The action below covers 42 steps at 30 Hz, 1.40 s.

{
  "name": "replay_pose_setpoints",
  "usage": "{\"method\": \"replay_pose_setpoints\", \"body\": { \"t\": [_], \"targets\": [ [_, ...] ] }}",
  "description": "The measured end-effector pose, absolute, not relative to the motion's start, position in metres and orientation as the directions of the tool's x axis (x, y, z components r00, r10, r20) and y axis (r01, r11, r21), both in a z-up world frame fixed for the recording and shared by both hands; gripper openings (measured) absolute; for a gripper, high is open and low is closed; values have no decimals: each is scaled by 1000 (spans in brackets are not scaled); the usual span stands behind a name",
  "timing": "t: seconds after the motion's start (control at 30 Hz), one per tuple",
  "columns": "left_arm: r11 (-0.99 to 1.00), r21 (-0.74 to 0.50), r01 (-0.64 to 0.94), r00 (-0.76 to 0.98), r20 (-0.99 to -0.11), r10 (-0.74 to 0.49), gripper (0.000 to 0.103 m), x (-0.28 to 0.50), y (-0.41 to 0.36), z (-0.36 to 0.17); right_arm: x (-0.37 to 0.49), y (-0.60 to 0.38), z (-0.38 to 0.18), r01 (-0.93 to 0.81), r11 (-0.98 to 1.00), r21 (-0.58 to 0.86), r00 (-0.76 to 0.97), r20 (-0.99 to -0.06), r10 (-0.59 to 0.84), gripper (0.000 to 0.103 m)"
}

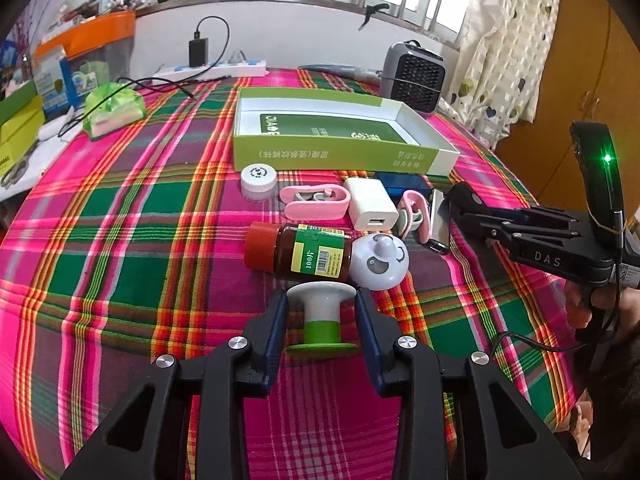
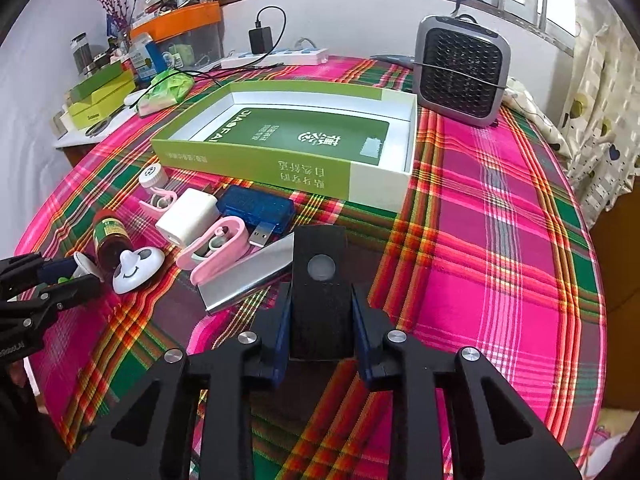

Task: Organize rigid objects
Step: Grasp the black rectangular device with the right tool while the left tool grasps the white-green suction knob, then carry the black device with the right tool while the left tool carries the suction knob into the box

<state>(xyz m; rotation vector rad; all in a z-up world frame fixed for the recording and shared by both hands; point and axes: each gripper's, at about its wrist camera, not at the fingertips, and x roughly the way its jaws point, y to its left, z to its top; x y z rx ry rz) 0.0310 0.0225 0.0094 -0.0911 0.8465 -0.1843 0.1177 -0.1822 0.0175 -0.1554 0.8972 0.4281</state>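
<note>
My left gripper [image 1: 322, 306] is shut on a white and green spool-shaped object [image 1: 322, 316], just in front of a brown bottle with a red cap [image 1: 304, 252] and a white smiley-face knob [image 1: 380, 262]. My right gripper [image 2: 320, 300] is shut on a black rectangular device with a round white button [image 2: 320, 280]; this gripper also shows in the left wrist view [image 1: 460, 196]. Behind lie a white charger [image 1: 370, 208], two pink clips [image 1: 314, 200], a white jar [image 1: 258, 180], a blue USB device [image 2: 256, 208] and a silver plate [image 2: 248, 280]. The open green box [image 2: 280, 172] stands beyond them.
A grey fan heater [image 2: 460, 76] stands at the back right of the plaid tablecloth [image 2: 500, 220]. A power strip with a charger [image 2: 276, 54], a green bag [image 1: 112, 112] and cluttered boxes [image 2: 100, 96] are at the back left. Curtain hangs at right.
</note>
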Motion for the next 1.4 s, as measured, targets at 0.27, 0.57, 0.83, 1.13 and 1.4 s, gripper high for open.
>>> {"method": "replay_pose_setpoints", "body": {
  "t": [0.27, 0.57, 0.83, 1.13, 1.4],
  "targets": [
    [979, -150, 135, 659, -724, -202, 33, 28, 22, 18, 111, -183, 24, -414, 909, 49, 563, -771, 298, 28],
    [977, -155, 148, 686, -695, -215, 33, 22, 24, 31, 104, -181, 35, -409, 911, 58, 589, -746, 312, 28],
    [978, -146, 149, 701, -682, -208, 33, 28, 27, 43, 103, -180, 45, -403, 914, 56, 607, -731, 312, 28],
    [979, -128, 159, 722, -661, -204, 33, 55, 32, 66, 115, -178, 65, -396, 917, 48, 627, -715, 308, 28],
    [977, -127, 169, 731, -649, -211, 33, 97, 35, 80, 140, -176, 74, -379, 924, 47, 627, -721, 294, 28]
  ]
}}
